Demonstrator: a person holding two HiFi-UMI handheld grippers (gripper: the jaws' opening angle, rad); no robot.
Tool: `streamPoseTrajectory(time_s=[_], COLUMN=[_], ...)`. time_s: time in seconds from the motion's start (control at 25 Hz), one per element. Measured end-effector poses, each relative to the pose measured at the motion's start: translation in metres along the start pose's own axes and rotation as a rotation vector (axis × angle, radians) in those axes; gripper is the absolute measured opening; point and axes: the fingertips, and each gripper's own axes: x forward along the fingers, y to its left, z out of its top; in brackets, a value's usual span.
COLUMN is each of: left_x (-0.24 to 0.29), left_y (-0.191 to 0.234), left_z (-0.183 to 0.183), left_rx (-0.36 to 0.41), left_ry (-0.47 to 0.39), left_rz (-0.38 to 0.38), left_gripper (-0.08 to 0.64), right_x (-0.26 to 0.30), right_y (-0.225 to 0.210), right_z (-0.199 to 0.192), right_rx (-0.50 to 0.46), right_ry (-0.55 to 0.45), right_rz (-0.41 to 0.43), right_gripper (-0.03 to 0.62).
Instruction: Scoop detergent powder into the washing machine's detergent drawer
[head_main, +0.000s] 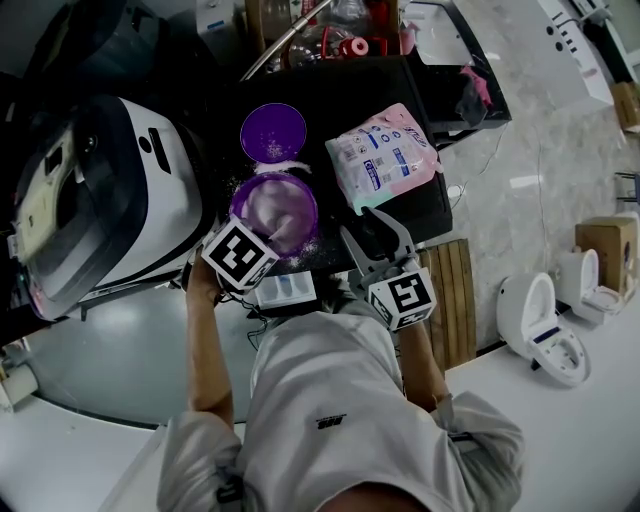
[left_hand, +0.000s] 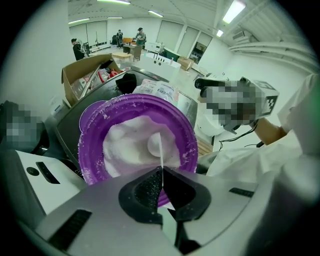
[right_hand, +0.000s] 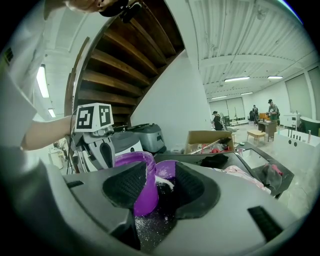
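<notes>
The left gripper's (left_hand: 161, 174) dark, powder-dusted jaws are pressed together on the thin handle of a white plastic scoop (left_hand: 154, 145). The scoop's round bowl lies in white detergent powder (left_hand: 125, 147) heaped inside a round purple plastic tub (left_hand: 88, 142) at mid-frame. Beyond the tub, at upper centre, lies a pink-and-white pouch (left_hand: 160, 92). An open cardboard box (left_hand: 80, 75) stands at the upper left.

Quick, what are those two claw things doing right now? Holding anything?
Left gripper: fingers closed on the handle of the white scoop.
Right gripper: open, holding nothing.
</notes>
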Motion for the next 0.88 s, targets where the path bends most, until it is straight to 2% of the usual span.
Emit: streamPoseTrajectory(time_s=[0.28, 0.52, 0.88], left_x=[-0.004, -0.008, -0.019], left_y=[-0.018, -0.021, -0.023], left_z=[0.011, 0.016, 0.021], left_rx=[-0.032, -0.100, -0.246], left_ry=[-0.114, -0.205, -0.382], left_rz=[-0.127, -0.164, -0.196], left_gripper=[0.015, 0.015, 0.015], right_x=[-0.002, -0.004, -0.002], right_y=[-0.003, -0.001, 0.011], right_z=[-0.001, -0.002, 0.001], right_rx=[0.004, -0.001, -0.027], right_ry=[0.002, 0.006, 0.012], right_rz=[-0.002, 0.004, 0.048], right_gripper=[0.176, 0.176, 0.176])
